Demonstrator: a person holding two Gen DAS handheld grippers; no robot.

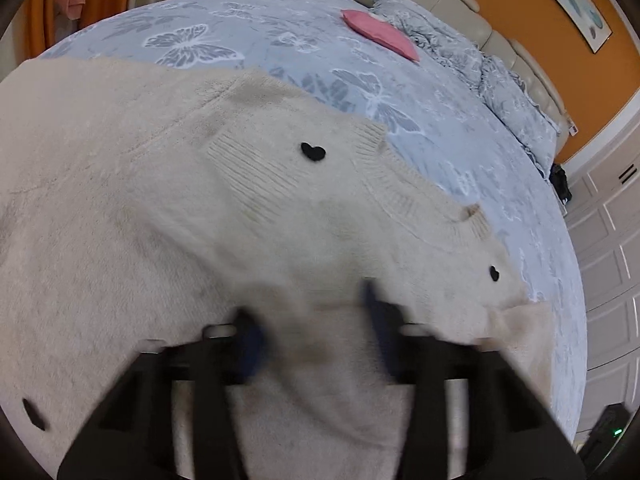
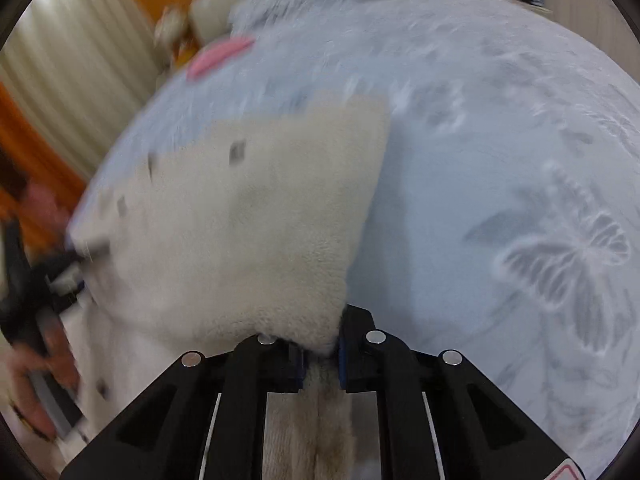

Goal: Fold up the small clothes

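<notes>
A cream fluffy cardigan with black heart buttons lies spread on the blue butterfly bed sheet. In the left wrist view my left gripper is low on it, blurred, and a bunched ridge of the knit fills the gap between its fingers. In the right wrist view my right gripper is shut on a corner of the cardigan, the fold pinched between its blue pads. The cloth rises from that pinch and drapes to the left. At the left edge of that view a hand holds the left gripper at the cardigan's other side.
A pink folded item lies farther up the bed beside a crumpled blue duvet at the beige headboard. White cupboard doors stand past the bed's right edge. Bare sheet stretches to the right of the cardigan.
</notes>
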